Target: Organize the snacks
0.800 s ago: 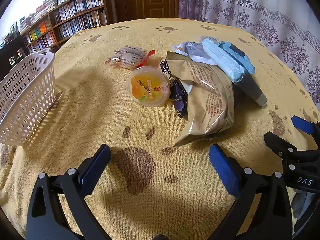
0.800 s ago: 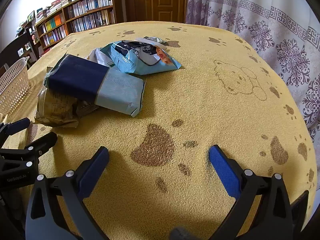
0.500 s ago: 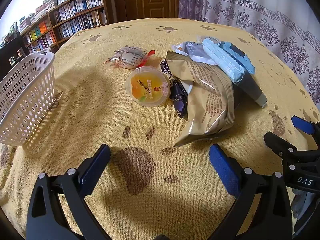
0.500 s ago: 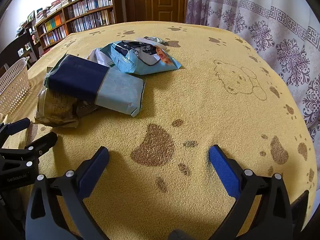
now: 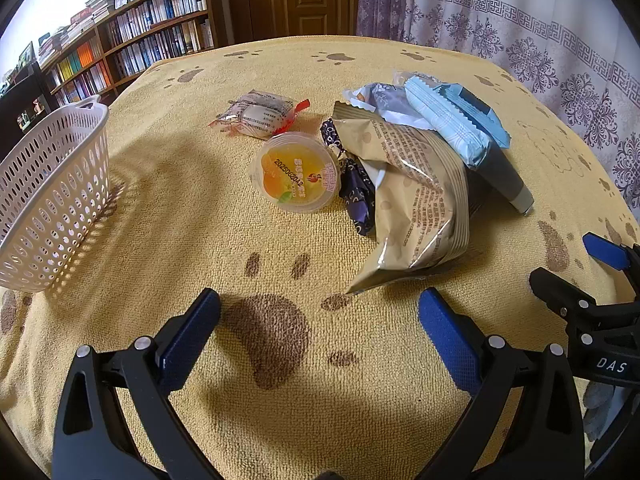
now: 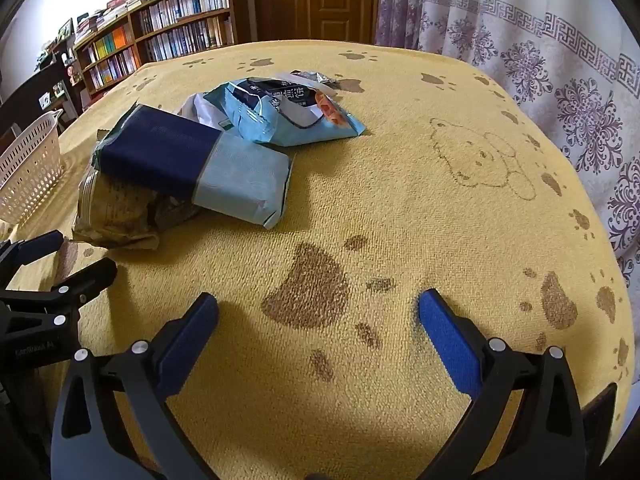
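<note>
The snacks lie heaped mid-counter, unsorted: 1 jelly cup point(image 5: 295, 172), 1 gold bag point(image 5: 416, 196), 2 pale-blue packs point(image 6: 240, 172), 1 clear wrapped sweet point(image 5: 258, 114), 1 dark small wrapper point(image 5: 356, 196). 1 white basket point(image 5: 48, 196) waits left, likely their destination. Left claw point(image 5: 318, 316) and right claw point(image 6: 318, 314) both gape wide, empty, near the pile.

exposure: both views bright, daylight, colours clean
source: light comes from the upper left; wall above the bookshelf point(image 5: 132, 36) blows out to white
shadows: soft, falling toward camera; dark patch under each tool, left tool point(image 5: 318, 312), right tool point(image 6: 318, 312)
glare: specular streaks on the gold foil bag point(image 5: 416, 200); slight sheen on the jelly cup point(image 5: 296, 172) lid
focus: sharp across the yellow cloth point(image 6: 400, 208), no motion blur
distortion: strong fisheye, black vignette in corners, curtain point(image 6: 560, 60) bends at the edge
</note>
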Demonstrator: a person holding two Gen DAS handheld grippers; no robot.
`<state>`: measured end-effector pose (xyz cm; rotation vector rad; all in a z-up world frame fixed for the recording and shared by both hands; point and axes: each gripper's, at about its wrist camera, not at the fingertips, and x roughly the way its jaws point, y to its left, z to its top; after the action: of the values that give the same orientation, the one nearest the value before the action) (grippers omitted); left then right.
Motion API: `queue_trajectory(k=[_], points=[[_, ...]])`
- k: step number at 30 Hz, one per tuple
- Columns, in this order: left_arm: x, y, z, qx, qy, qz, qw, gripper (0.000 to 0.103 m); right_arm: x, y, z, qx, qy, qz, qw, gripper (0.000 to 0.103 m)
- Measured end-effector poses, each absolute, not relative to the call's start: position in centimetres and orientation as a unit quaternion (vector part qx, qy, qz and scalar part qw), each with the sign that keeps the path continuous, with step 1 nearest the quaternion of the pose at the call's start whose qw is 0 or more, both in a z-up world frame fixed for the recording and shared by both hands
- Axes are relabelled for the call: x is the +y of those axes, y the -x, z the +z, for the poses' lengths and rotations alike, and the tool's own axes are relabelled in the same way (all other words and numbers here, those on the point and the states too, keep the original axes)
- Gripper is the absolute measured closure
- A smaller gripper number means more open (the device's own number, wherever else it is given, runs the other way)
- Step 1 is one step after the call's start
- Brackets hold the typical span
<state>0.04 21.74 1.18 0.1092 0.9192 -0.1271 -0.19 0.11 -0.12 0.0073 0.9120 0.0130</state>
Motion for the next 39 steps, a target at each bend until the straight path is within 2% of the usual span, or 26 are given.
queue_trajectory(k=[26, 39], points=[[21.7, 0.0, 1.2, 0.443, -0.052, -0.061, 0.893, 0.002, 0.1, 0.4, 0.0, 0.438, -0.008, 0.013, 0.899, 0.005], [22.0, 0.2, 1.5, 0.441, -0.046, -0.070, 0.894, 0.002, -1.1, 0.4, 0.7, 0.424, -0.047, 0.058, 0.903, 0.005]])
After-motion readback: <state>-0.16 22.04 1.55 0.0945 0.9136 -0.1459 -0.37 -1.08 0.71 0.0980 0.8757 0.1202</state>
